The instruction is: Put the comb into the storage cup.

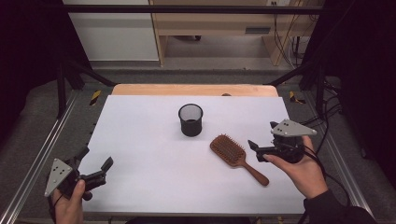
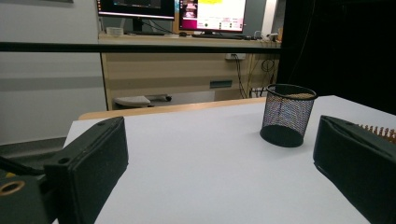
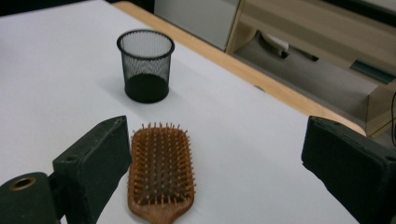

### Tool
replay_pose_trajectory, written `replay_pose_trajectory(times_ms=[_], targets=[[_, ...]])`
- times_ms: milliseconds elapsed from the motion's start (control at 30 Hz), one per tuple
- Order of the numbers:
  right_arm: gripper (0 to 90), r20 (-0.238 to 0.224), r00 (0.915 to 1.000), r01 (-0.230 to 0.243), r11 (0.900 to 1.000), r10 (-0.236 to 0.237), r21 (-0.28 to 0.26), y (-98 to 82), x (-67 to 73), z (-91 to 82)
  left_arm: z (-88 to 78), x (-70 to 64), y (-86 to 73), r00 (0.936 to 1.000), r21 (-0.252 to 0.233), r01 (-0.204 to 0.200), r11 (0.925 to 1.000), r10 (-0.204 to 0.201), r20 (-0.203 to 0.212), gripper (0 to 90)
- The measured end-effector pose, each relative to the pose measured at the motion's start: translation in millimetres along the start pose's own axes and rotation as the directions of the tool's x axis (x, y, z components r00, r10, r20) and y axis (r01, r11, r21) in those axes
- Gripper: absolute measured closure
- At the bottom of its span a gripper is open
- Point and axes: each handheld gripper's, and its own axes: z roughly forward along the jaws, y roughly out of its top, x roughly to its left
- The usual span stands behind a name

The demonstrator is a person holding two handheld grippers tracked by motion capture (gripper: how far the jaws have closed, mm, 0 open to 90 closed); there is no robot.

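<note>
A black mesh cup (image 1: 190,119) stands upright at the middle of the white tabletop (image 1: 149,140). A wooden paddle hairbrush (image 1: 236,156) lies bristles up to its right, handle toward the near right. My right gripper (image 1: 256,151) hovers open just right of the brush handle, nothing between its jaws. In the right gripper view the brush (image 3: 161,172) lies by the left jaw of the right gripper (image 3: 217,140), with the cup (image 3: 145,65) beyond. My left gripper (image 1: 96,158) is open at the near left corner. The left gripper (image 2: 219,163) faces the cup (image 2: 287,115).
A wooden table edge (image 1: 194,89) runs along the far side of the white sheet. Metal rails (image 1: 42,149) flank the table. Cables (image 1: 327,121) trail on the right. A desk with monitors (image 2: 187,11) stands beyond the table.
</note>
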Motion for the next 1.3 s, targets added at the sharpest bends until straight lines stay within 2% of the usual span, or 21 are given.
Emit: replay_pose_trajectory(times_ms=[67,133,233,367,467,600,700,733,767,800,833,900,967,1000,1133,1267,1300], targets=[[7.2,0.014,0.9999,-0.002,1.0,0.002,0.021,-4.3,0.8,2.7,0.1,0.7,-0.2,1.0,0.004,-0.007,1.0,0.007,-0.006,3.6],[7.2,0.007,1.0,-0.005,0.999,0.005,0.037,-6.5,1.0,3.9,0.2,0.8,-0.4,1.0,0.005,-0.005,1.0,0.005,-0.008,3.5],[7.3,-0.011,0.9999,-0.005,0.996,0.006,0.092,-13.1,1.2,6.8,-0.3,0.8,-0.4,1.0,0.003,0.002,1.0,-0.002,-0.004,3.6],[7.2,-0.033,0.9994,-0.007,0.991,0.012,0.135,-17.8,1.8,6.9,0.2,0.3,-0.9,1.0,0.008,0.003,1.0,-0.003,-0.002,3.6],[7.5,-0.052,0.9986,-0.001,0.984,0.011,0.18,-22.9,2.7,8.8,0.7,0.5,-1.6,1.0,0.011,0.001,0.9999,-0.001,-0.007,3.6],[8.9,-0.069,0.9976,0.015,0.97,0.001,0.241,-28.0,2.7,13.0,0.4,2.6,-1.8,0.9999,0.009,0.007,0.9999,-0.006,-0.013,3.6],[8.8,-0.096,0.9952,0.009,0.957,0.02,0.289,-30.7,2.4,16.7,3.6,2.3,-1.3,1.0,0.014,0.005,0.9999,-0.005,-0.005,3.6],[8.8,-0.096,0.9952,0.009,0.957,0.02,0.289,-30.7,2.4,16.7,3.6,2.3,-1.3,1.0,0.014,0.005,0.9999,-0.005,-0.005,3.6],[9.1,-0.108,0.9939,0.014,0.949,0.021,0.315,-31.8,3.4,18.8,4.3,1.4,-0.5,1.0,0.014,-0.001,0.9999,0.001,-0.002,3.6],[9.1,-0.108,0.9939,0.014,0.949,0.021,0.315,-31.8,3.4,18.8,4.3,1.4,-0.5,1.0,0.014,-0.001,0.9999,0.001,-0.002,3.6],[9.4,-0.115,0.9931,0.022,0.941,0.019,0.338,-32.6,4.4,21.0,4.0,0.5,0.3,1.0,0.013,-0.008,0.9999,0.008,-0.002,3.6],[9.4,-0.117,0.993,0.022,0.939,0.02,0.344,-32.6,4.8,21.3,4.4,-1.3,0.9,0.9998,0.013,-0.015,0.9998,0.015,0.013,3.6],[9.6,-0.131,0.9911,0.032,0.926,0.019,0.376,-34.8,7.9,24.8,5.4,-3.5,0.9,0.9995,0.015,-0.021,0.9997,0.021,0.025,3.6],[9.6,-0.131,0.9911,0.032,0.926,0.019,0.376,-34.8,7.9,24.8,5.4,-3.5,0.9,0.9995,0.015,-0.021,0.9997,0.021,0.025,3.6],[9.8,-0.143,0.9891,0.029,0.908,0.035,0.418,-41.0,9.8,32.3,6.2,-4.2,0.9,0.999,0.017,-0.027,0.9995,0.027,0.036,3.6],[10.9,-0.148,0.9877,0.025,0.885,0.05,0.465,-45.7,9.1,46.6,7.1,-2.3,1.6,0.9992,0.01,-0.021,0.9997,0.02,0.036,3.6],[10.9,-0.148,0.9877,0.025,0.885,0.05,0.465,-45.7,9.1,46.6,7.0,-1.6,1.8,0.9991,0.011,-0.022,0.9997,0.021,0.036,3.6]])
